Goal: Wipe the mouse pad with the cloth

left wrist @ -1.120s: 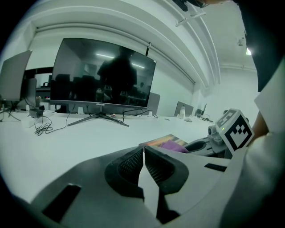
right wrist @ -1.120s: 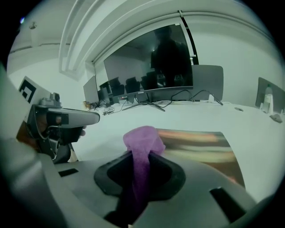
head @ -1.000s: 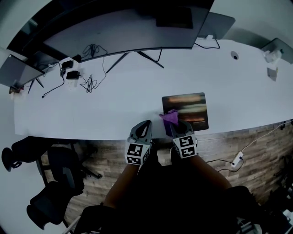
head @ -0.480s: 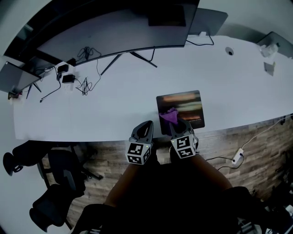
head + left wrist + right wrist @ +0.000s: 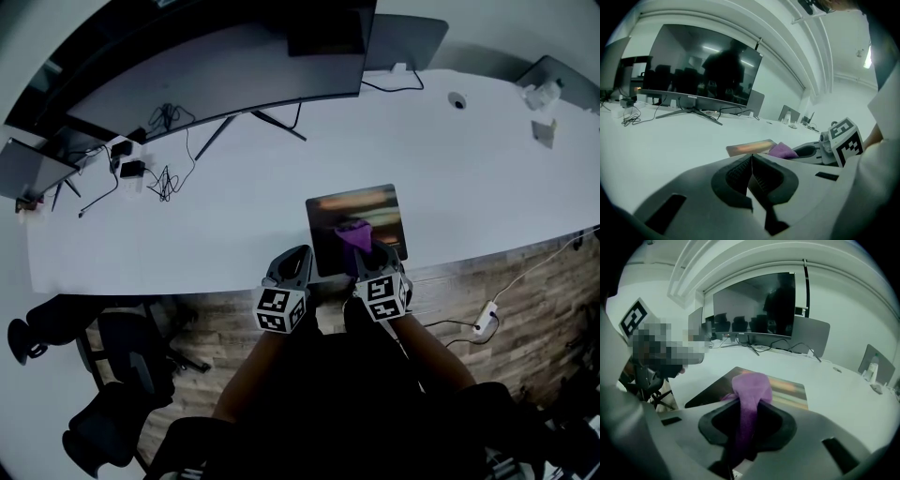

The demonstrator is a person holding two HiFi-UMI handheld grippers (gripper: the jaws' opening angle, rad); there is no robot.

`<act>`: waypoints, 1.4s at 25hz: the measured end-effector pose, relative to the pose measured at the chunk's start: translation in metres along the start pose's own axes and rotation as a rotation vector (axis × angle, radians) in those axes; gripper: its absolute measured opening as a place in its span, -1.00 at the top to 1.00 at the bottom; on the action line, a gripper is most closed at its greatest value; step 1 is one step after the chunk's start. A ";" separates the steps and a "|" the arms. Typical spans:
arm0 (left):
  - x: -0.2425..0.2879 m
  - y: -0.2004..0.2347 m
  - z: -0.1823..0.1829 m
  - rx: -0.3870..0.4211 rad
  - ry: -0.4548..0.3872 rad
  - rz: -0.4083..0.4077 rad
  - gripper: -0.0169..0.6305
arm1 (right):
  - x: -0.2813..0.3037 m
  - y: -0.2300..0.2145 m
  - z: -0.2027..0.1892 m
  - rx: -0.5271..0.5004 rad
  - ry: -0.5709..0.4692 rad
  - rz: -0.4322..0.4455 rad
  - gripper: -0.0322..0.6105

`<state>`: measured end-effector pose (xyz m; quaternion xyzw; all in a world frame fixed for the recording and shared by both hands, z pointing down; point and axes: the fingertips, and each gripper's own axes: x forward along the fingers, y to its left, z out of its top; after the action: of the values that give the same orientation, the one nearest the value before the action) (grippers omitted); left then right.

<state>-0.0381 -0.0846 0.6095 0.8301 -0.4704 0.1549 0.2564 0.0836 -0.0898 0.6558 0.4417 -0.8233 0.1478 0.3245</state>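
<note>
A dark mouse pad [image 5: 356, 225] with orange streaks lies near the front edge of the white table [image 5: 225, 197]. My right gripper [image 5: 367, 251] is shut on a purple cloth [image 5: 355, 234], which bunches out past its jaws over the pad's near half. In the right gripper view the purple cloth [image 5: 751, 389] hangs from the jaws above the mouse pad [image 5: 787, 391]. My left gripper [image 5: 292, 264] hovers at the table's front edge, left of the pad, jaws shut and holding nothing. The left gripper view shows the pad [image 5: 749, 148] and cloth [image 5: 782, 151] to its right.
A wide curved monitor [image 5: 216, 70] on a splayed stand fills the back of the table, with tangled cables and adapters [image 5: 141, 164] at the left. Small items sit at the far right [image 5: 542, 112]. Office chairs [image 5: 103, 375] stand on the wood floor at lower left.
My right gripper has carried the cloth from the pad's left edge toward its middle. The head view has shifted, so the pad appears further left. The left gripper has stayed put.
</note>
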 end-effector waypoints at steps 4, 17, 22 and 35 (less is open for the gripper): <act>0.009 -0.010 0.006 0.018 0.002 -0.021 0.88 | -0.007 -0.017 -0.008 0.014 0.000 -0.023 0.60; 0.028 -0.031 0.011 0.044 0.006 -0.035 0.88 | -0.027 -0.068 -0.030 0.112 -0.023 -0.081 0.58; 0.031 -0.035 0.013 0.046 0.000 -0.024 0.88 | -0.035 -0.089 -0.038 0.134 -0.021 -0.082 0.58; 0.025 -0.041 0.017 0.080 -0.042 0.054 0.89 | -0.043 -0.102 -0.019 0.099 -0.086 -0.016 0.60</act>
<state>0.0102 -0.0943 0.5970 0.8298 -0.4912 0.1628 0.2089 0.1918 -0.1105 0.6371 0.4698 -0.8246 0.1666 0.2675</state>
